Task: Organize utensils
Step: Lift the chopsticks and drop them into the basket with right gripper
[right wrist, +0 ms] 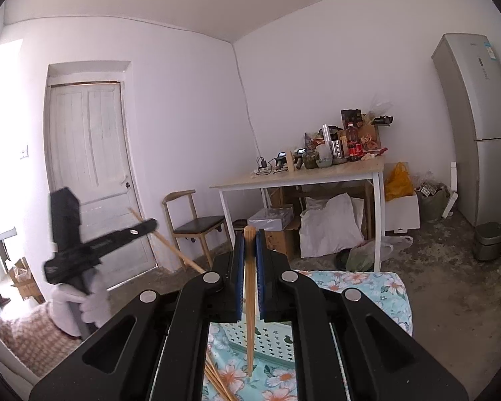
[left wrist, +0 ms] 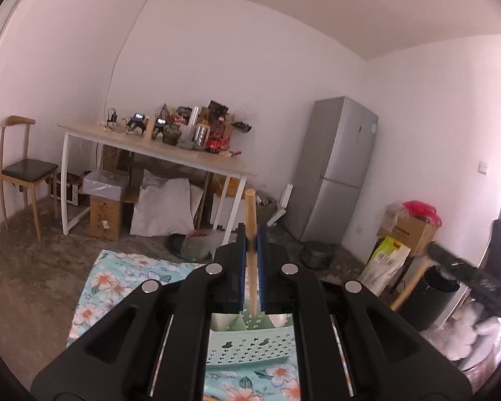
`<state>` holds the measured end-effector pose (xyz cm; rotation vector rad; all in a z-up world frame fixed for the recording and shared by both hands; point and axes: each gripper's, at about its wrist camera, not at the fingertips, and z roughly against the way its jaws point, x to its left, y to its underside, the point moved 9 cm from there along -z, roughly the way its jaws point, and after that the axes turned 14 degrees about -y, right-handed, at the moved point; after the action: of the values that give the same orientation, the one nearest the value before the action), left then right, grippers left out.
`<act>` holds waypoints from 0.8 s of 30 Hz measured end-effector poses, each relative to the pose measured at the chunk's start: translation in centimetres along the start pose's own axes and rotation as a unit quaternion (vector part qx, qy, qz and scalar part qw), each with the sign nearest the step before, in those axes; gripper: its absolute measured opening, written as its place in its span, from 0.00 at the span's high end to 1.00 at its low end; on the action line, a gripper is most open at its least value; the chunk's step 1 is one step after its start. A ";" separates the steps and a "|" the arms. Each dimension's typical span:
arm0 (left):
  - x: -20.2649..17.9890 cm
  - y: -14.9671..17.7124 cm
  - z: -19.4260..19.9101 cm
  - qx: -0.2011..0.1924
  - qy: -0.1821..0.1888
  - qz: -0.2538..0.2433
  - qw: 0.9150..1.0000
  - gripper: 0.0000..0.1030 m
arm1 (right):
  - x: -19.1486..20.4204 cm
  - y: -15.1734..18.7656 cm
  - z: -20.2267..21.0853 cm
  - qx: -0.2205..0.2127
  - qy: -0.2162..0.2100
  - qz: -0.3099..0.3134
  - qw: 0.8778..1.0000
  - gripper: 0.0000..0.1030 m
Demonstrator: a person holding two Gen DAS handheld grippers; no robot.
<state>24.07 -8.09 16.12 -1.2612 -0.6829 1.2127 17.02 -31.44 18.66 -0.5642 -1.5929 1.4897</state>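
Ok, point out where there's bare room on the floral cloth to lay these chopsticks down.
Free: the floral cloth left of the mint perforated tray, and its far right corner beyond the tray. Crowded: the near edge, where loose chopsticks lie. Both grippers hold one chopstick each.

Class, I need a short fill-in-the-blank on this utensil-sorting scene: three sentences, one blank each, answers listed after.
1. Each hand-held gripper, the left and the right, is shut on a wooden ____.
2. The cloth under the perforated basket has a ____ print.
3. Loose chopsticks lie on the cloth beside the ____.

Answers: chopstick; floral; basket
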 end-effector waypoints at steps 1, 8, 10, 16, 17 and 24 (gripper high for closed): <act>-0.2 0.3 -0.9 0.002 -0.005 -0.004 1.000 0.95 | -0.1 0.0 0.0 0.001 0.001 0.000 1.000 0.93; -0.7 3.8 -6.4 0.062 -0.019 -0.007 0.998 0.95 | -0.3 0.2 -0.3 0.008 0.001 -0.003 1.000 0.94; -0.4 4.8 -6.9 0.079 -0.018 0.006 0.997 0.95 | -0.3 0.2 -0.5 0.010 0.001 -0.002 1.000 0.94; 1.6 6.0 -7.0 0.094 -0.022 0.040 0.995 0.74 | -0.1 -0.4 -1.7 0.016 -0.011 0.005 1.000 0.94; 1.8 6.0 -6.9 0.092 -0.024 0.042 0.995 0.72 | 0.1 -0.6 -1.9 0.015 -0.016 0.007 1.000 0.94; 4.5 5.6 -3.5 0.067 -0.049 0.067 0.994 0.51 | 1.4 -3.5 -4.3 0.003 -0.058 0.020 0.998 0.94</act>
<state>26.90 -5.77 9.04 -1.1571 -0.5834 1.4151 20.63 -28.50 22.08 -0.5174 -1.6730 1.5826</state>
